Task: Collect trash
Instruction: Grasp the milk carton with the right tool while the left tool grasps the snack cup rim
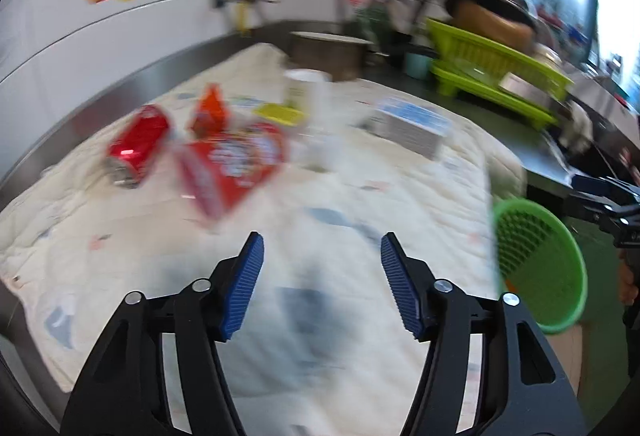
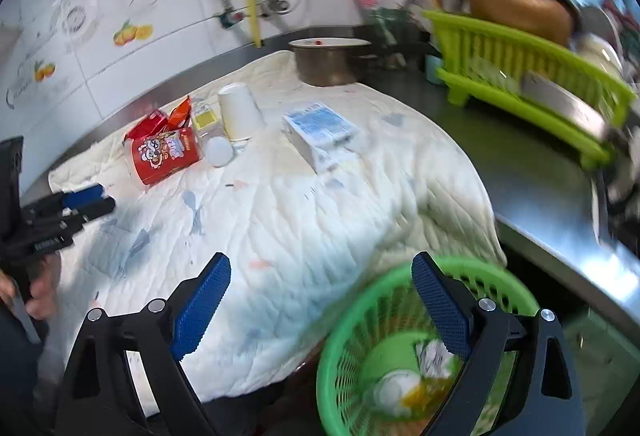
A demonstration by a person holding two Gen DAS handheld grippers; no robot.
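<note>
Some crumpled trash (image 2: 434, 354) inside green basket (image 2: 344, 320), right view only.

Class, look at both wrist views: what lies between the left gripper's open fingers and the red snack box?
Only bare quilted cloth separates the left gripper from the red snack box; the left wrist view shows it, the right wrist view agrees.

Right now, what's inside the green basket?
The green basket holds a crumpled white wrapper and something white and yellow at the bottom. The open right gripper covers part of the inside, so more may be hidden.
</note>
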